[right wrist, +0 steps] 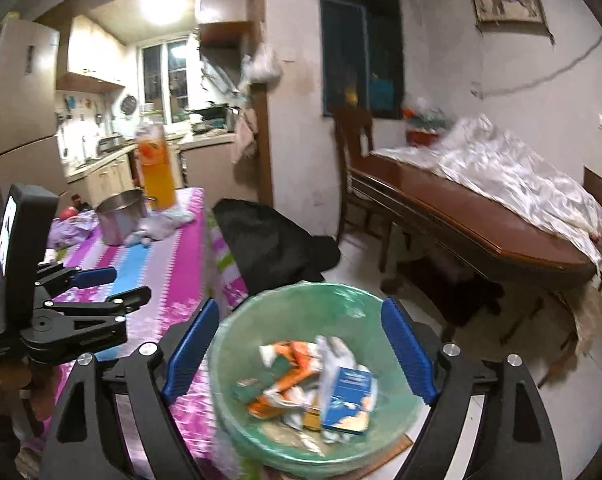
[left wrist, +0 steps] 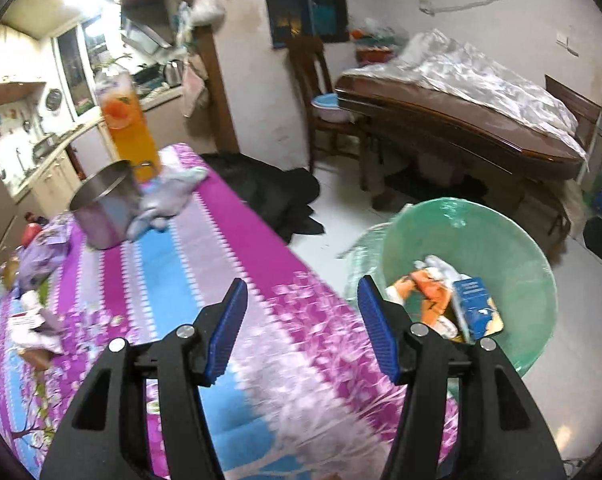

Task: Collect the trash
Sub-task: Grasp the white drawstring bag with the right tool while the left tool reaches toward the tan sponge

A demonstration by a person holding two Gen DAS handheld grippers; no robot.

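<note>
Pink, purple and blue striped cloth covers the table point(left wrist: 229, 240), and a green-lined trash bin point(right wrist: 261, 320) stands on the pale floor just beside its right edge. Inside the bin lie crumpled orange-and-white wrappers point(right wrist: 289, 364) and a blue carton point(right wrist: 351, 406). The right gripper point(right wrist: 301, 350) hovers above the bin, jaws wide apart and empty. The left gripper point(left wrist: 301, 328) hangs over the table's near right edge, jaws apart with nothing between them. Far along the table stand a steel pot point(left wrist: 101, 208) and a tall orange drink bottle point(left wrist: 131, 128), with a crumpled pale cloth point(left wrist: 165, 200) beside them. Purple wrappers point(left wrist: 41, 256) lie at the far left. A wooden dining table point(right wrist: 481, 216) stands at the right.
</note>
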